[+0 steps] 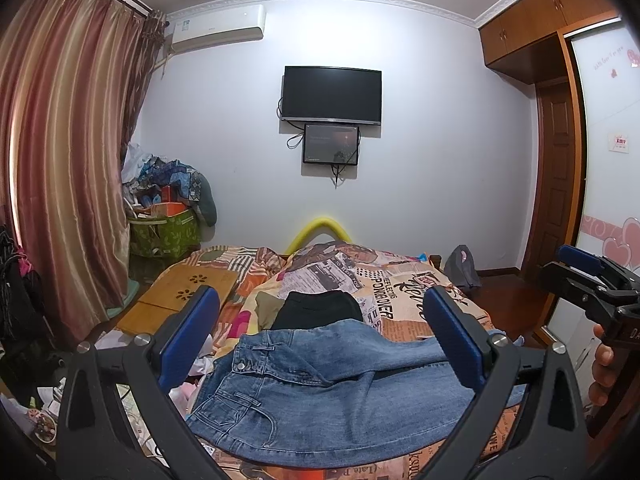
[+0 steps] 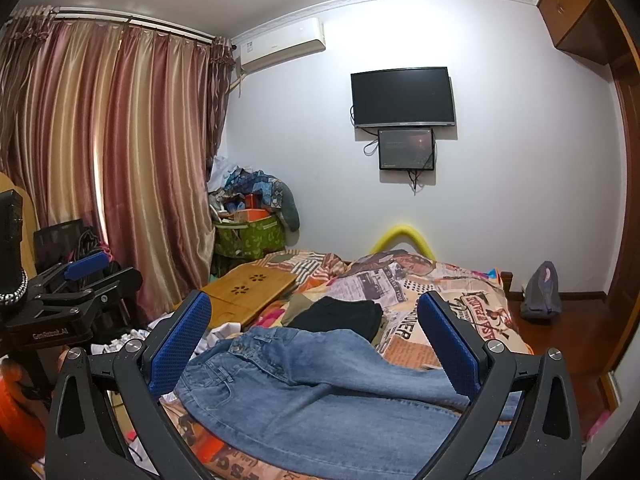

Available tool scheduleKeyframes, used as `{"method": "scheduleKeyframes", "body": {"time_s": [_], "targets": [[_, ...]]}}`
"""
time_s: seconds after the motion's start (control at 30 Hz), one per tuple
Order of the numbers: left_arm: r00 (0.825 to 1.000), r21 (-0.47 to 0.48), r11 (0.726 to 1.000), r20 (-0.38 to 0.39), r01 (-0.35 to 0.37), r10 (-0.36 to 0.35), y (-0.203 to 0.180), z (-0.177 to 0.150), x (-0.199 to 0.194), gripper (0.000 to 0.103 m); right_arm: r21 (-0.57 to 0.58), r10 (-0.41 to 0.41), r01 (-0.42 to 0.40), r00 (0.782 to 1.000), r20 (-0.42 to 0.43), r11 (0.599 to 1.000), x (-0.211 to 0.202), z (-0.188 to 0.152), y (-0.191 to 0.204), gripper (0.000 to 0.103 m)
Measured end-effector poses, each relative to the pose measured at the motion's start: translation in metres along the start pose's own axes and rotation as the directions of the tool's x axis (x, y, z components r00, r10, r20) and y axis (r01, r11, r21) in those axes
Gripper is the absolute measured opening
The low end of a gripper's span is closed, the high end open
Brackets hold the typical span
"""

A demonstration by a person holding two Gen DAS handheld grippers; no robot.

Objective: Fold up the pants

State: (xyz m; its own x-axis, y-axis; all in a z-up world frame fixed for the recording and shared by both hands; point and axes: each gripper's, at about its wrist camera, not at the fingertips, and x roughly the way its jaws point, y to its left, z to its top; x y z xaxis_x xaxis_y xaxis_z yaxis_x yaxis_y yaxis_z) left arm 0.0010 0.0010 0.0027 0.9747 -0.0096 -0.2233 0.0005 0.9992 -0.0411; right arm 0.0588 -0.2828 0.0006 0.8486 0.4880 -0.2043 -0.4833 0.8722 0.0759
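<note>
Left wrist: left gripper point(image 1: 320, 336) wide apart, empty | right gripper point(image 2: 314, 338) same, hovering | jeans point(image 1: 340, 384) lie near on the bed point(image 1: 404, 280), legs doubled over each other looks like, black garment point(image 1: 320, 308) folded just beyond | crosswise folds left I reckon

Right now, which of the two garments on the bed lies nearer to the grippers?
The blue jeans, spread just before both grippers' open fingers. The black garment lies folded beyond them, farther up the bed.
</note>
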Motion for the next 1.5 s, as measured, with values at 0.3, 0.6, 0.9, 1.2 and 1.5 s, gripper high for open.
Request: {"method": "scheduleKeyframes", "body": {"time_s": [0.3,0.6,0.9,1.2,1.5], "targets": [[1.000,-0.003,1.000,-0.002,0.001,-0.001,0.000,0.001,0.000,0.103,-0.001,0.000,0.000,1.000,0.001,1.000,0.000,0.001,0.001,0.103],[1.000,-0.003,1.000,0.003,0.001,-0.001,0.001,0.000,0.000,0.103,-0.001,0.001,-0.001,1.000,0.002,1.000,0.000,0.002,0.003,0.103],[1.000,-0.005,1.000,0.004,0.000,0.000,0.001,0.000,0.000,0.103,0.002,0.005,-0.005,1.000,0.008,1.000,0.000,0.000,0.008,0.103],[1.000,0.000,1.000,0.013,-0.007,0.007,-0.001,-0.001,-0.002,0.103,0.000,0.003,-0.003,1.000,0.011,1.000,-0.001,-0.002,0.012,0.103],[1.000,0.000,1.000,0.011,-0.012,0.012,-0.002,-0.003,0.001,0.103,0.003,0.011,-0.011,1.000,0.007,1.000,0.003,-0.004,0.010,0.103]]}}
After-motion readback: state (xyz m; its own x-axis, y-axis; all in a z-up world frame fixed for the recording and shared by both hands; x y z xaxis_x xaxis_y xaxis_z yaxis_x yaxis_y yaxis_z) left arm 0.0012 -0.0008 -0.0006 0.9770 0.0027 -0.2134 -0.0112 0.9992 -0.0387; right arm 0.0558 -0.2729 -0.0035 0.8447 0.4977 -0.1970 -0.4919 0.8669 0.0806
